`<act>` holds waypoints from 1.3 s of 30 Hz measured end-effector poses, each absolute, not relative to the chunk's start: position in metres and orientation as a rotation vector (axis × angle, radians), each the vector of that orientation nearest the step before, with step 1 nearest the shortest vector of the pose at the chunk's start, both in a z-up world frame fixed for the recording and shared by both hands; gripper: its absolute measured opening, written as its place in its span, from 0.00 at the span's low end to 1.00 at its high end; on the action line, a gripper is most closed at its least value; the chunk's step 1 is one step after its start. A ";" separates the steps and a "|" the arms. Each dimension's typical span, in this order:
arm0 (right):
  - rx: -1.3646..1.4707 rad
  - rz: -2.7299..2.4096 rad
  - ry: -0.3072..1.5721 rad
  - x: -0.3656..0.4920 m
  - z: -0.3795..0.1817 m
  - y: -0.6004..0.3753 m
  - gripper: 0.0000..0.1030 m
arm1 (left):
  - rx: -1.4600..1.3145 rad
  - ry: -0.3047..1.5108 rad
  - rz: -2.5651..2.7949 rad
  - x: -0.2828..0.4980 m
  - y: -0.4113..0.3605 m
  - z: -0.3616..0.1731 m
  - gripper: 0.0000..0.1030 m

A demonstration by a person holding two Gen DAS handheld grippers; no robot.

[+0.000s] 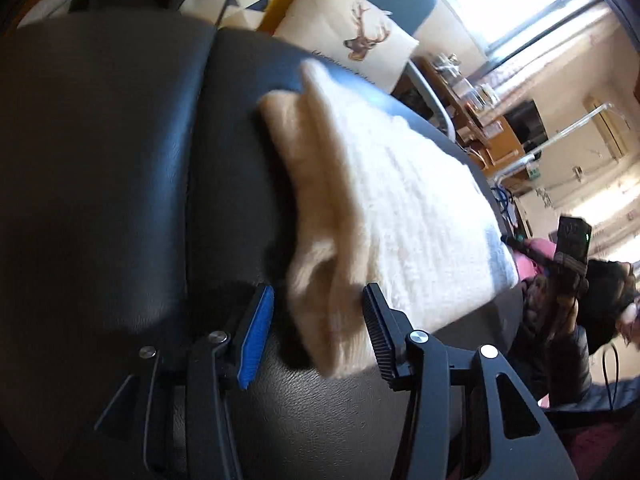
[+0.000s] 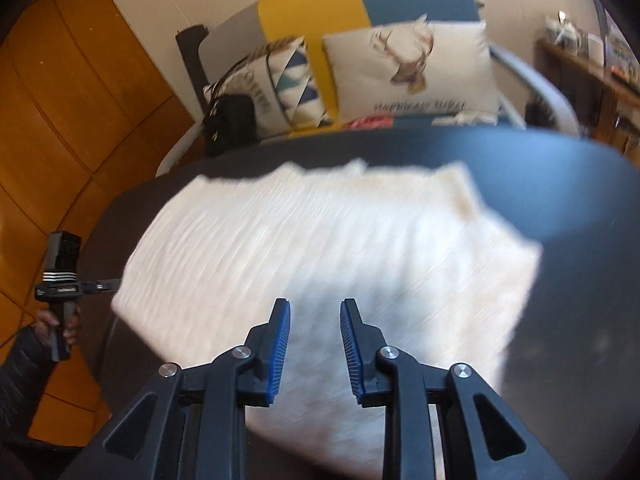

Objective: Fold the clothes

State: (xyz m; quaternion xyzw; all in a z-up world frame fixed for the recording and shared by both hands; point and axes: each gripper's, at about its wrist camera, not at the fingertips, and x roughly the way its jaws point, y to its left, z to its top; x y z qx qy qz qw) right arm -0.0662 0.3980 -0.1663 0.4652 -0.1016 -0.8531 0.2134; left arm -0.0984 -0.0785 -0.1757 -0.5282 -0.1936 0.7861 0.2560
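A cream fluffy garment (image 1: 400, 200) lies folded into a thick rectangle on a black leather surface (image 1: 120, 160). My left gripper (image 1: 318, 292) is open at the garment's near corner, and the folded edge sits between its fingers. In the right wrist view the garment (image 2: 320, 240) is blurred and fills the middle of the black surface (image 2: 580, 200). My right gripper (image 2: 315, 304) hangs open over the garment's near part with nothing held. The left gripper's body (image 2: 60, 280), held in a hand, shows at the garment's left edge.
A sofa behind the surface carries a deer pillow (image 2: 412, 68), a triangle-patterned pillow (image 2: 280, 80) and a black bag (image 2: 230, 120). Orange wood panelling (image 2: 60, 120) is on the left and a cluttered shelf (image 2: 580, 72) on the right. A person's dark sleeve (image 1: 560, 340) is at the surface's edge.
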 end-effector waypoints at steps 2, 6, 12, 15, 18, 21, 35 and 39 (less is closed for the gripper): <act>1.322 -2.358 -0.302 -0.063 -0.173 0.391 0.25 | -1.404 -0.588 2.138 -0.097 -0.085 -0.175 0.48; 1.383 -2.336 -0.341 -0.058 -0.186 0.378 0.25 | -1.339 -0.594 2.125 -0.094 -0.089 -0.167 0.49; 1.433 -2.315 -0.382 -0.053 -0.200 0.368 0.25 | -1.385 -0.484 2.040 -0.103 -0.066 -0.174 0.48; 1.428 -2.315 -0.390 -0.053 -0.204 0.371 0.25 | -1.252 -0.551 2.101 -0.090 -0.077 -0.153 0.07; 1.418 -2.319 -0.355 -0.052 -0.204 0.370 0.25 | -1.121 -0.505 2.197 -0.067 -0.079 -0.126 0.06; 1.415 -2.306 -0.408 -0.054 -0.208 0.376 0.25 | -1.285 -0.455 2.182 -0.069 -0.076 -0.151 0.08; 1.349 -2.259 -0.202 -0.079 -0.155 0.308 0.27 | -1.312 -0.414 2.011 -0.095 -0.070 -0.169 0.48; 1.339 -2.131 -0.077 -0.109 -0.139 0.236 0.27 | -1.290 -0.478 1.912 -0.102 -0.074 -0.177 0.48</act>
